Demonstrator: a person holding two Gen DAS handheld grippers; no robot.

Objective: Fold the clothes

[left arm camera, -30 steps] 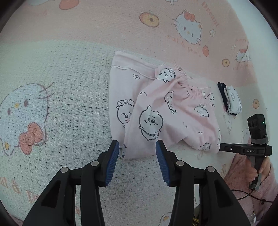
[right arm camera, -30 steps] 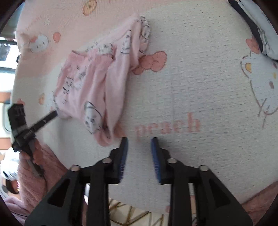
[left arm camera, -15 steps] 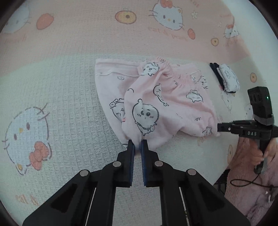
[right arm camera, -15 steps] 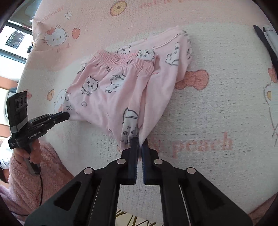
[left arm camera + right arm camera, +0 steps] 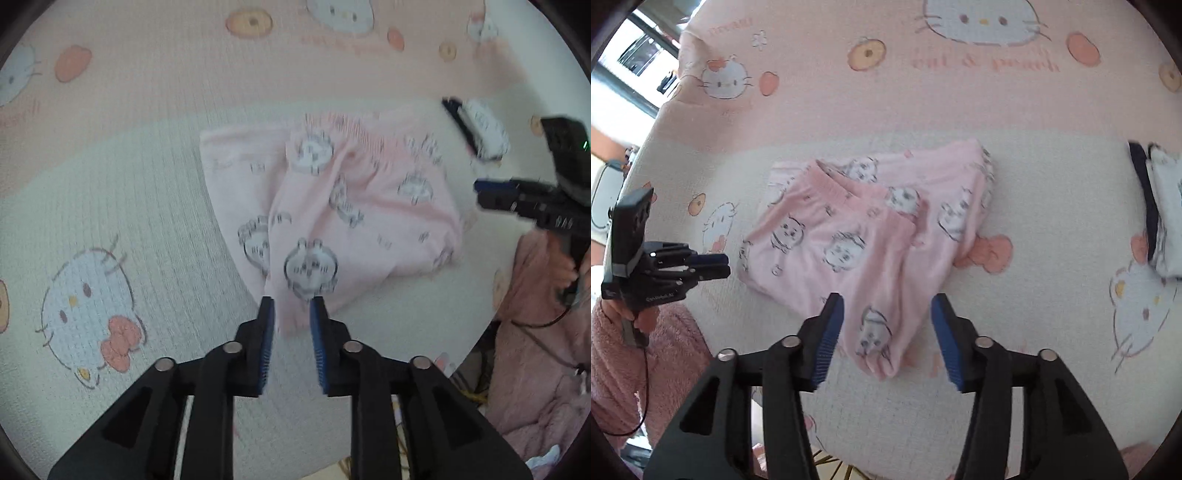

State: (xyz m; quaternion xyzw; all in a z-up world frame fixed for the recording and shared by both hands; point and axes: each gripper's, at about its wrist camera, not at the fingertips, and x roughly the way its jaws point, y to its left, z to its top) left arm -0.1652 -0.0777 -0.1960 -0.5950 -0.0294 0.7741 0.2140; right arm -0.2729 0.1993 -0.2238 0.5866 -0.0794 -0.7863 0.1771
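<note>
Pink pyjama trousers [image 5: 354, 218] with a cartoon animal print lie folded in layers on the bed cover. In the left wrist view my left gripper [image 5: 291, 314] hovers over their near corner, jaws opening; the hem lies loose between the blue pads, and no pad presses on it. In the right wrist view the trousers [image 5: 849, 236] have another corner hanging slack between the fingers of my right gripper [image 5: 886, 301], whose jaws are opening wide. Each view also shows the other gripper at the garment's far side: the right one [image 5: 517, 199] and the left one [image 5: 701, 264].
A folded dark and white garment [image 5: 480, 129] [image 5: 1160, 214] lies beyond the trousers. The cream and pink cat-print bed cover [image 5: 110, 206] spreads all round. The bed's edge runs close under both grippers. A pink fleece sleeve [image 5: 628, 350] holds the left gripper.
Both grippers went from open to shut on the trousers' corners, then opened again. Both have risen, and the cloth has slipped free of the pads.
</note>
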